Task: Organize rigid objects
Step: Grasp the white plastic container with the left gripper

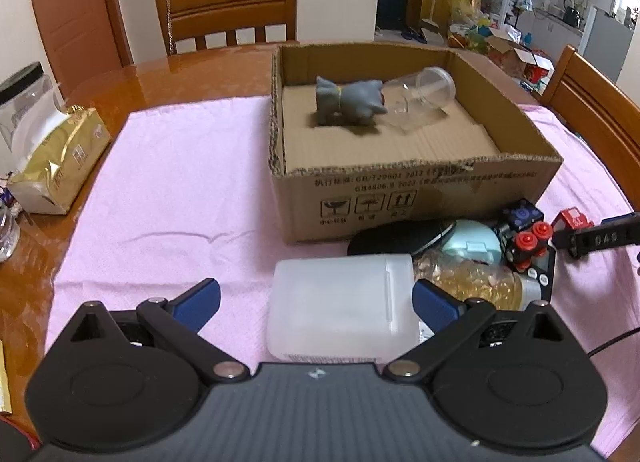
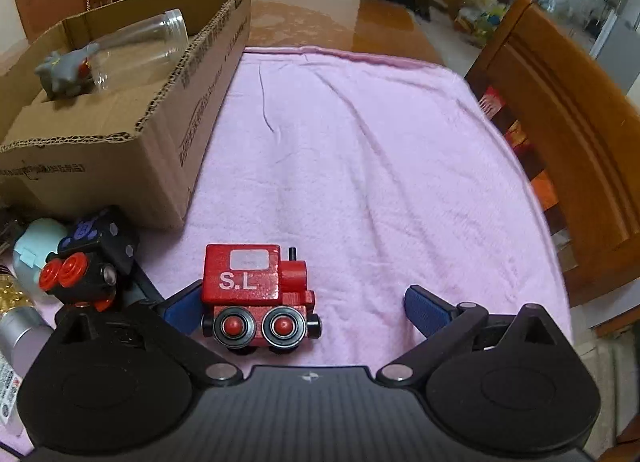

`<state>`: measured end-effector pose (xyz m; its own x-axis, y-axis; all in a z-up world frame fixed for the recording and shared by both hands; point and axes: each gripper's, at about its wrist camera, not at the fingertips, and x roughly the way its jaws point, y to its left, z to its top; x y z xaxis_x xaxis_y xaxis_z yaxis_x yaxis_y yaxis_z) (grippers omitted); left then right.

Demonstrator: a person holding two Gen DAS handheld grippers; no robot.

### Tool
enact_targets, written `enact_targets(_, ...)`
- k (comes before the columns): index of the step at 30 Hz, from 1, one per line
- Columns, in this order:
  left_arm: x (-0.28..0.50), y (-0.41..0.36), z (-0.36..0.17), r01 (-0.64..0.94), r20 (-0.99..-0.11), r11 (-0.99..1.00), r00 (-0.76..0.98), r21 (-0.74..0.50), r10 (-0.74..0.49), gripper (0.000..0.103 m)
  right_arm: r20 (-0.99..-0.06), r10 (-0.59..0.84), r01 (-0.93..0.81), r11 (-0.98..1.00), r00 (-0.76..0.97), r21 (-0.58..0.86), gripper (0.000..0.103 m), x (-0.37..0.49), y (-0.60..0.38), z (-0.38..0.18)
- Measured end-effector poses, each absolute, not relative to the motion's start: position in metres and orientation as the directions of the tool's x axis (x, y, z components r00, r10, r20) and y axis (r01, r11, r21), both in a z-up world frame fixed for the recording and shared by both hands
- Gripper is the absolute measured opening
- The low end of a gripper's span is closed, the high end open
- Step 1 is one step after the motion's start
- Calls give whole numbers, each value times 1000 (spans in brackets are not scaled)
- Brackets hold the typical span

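Cardboard box (image 1: 416, 190) on the pink-clothed bench (image 2: 360, 166) holds a grey toy animal (image 1: 348, 102) and clear plastic jar (image 1: 420, 96). Left tool (image 1: 316, 300) gapes around a white plastic container (image 1: 340, 306); right tool (image 2: 304, 308) gapes, red wooden toy train (image 2: 256, 294) touching its left finger.

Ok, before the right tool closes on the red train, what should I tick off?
1. Right tool open: ok.
2. Red train between its fingers: ok, though it sits against the left finger, off-centre.
3. Train upright on the pink cloth: ok.
4. Cardboard box has free floor: ok; only the grey toy and clear jar are inside.
5. Left tool out of the way: ok, open around the white container.
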<state>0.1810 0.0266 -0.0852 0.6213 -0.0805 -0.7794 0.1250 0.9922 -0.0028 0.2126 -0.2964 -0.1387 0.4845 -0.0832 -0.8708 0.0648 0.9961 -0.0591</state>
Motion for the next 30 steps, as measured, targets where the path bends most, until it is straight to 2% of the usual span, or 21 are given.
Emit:
enact_targets(8,186,19,-97,173,-808,985,578,-16,-115,102,-874,-65,61,997,482,-41,103,216,-300,-141)
enact_targets(17,190,40,-113,101,-829,992,559,75,5,102,-863,-68,62,997,500,-43,103,213,-299,-140)
enact_targets(22,194,45,-128,107,-859,993,512,41,-20,103,-858,-69,62,997,509,-44,103,210,-299,-140)
enact_targets(30,197,46,-131,92,-840,996,542,17,-36,103,-856,-67,53,998,513,-46,103,209,-299,-140)
